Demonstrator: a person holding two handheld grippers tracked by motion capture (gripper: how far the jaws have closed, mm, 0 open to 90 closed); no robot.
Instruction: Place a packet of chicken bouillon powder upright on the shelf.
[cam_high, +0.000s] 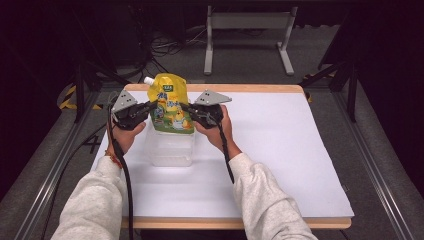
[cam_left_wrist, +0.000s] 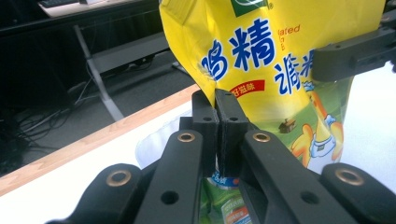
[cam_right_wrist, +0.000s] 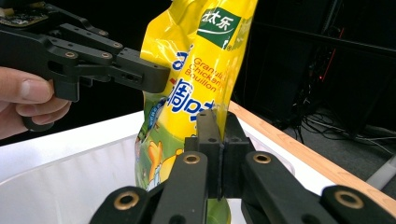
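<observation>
Both tools (cam_high: 152, 106) (cam_high: 186, 107) on pouch (cam_high: 170, 102) edges

"Granulated Chicken Bouillon" and Chinese brand characters on yellow pouch (cam_right_wrist: 205, 60)

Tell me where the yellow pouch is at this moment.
In the high view, the yellow pouch stands upright at the table's far left, above the clear container, pinched on either edge by the left gripper and the right gripper.
</observation>
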